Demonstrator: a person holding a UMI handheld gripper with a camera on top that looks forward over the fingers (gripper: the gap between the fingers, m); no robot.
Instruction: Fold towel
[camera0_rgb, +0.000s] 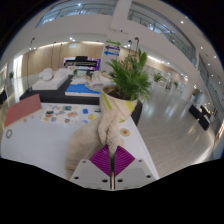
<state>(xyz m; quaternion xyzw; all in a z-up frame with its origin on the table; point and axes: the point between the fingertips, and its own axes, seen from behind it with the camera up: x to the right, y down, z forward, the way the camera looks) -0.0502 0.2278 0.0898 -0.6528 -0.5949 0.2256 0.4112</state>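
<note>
Gripper with purple pads closed together, clamped on a beige towel that rises from the fingertips toward 12 o'clock over a white table. A potted plant stands beyond, at 1 o'clock.

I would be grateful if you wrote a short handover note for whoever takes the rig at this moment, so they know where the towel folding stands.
Gripper: shut on the towel; the purple pads meet with cloth pinched between them.
Towel: beige, hanging or pulled up from the fingers in a bunched strip, its far end near the potted plant on the white table.
Done: one part of the towel is grasped and lifted.
Left: no finished fold is visible; the towel needs to be carried over, laid flat and released.
Beyond the table, flat items lie along its far edge; they are not in the way.
</note>
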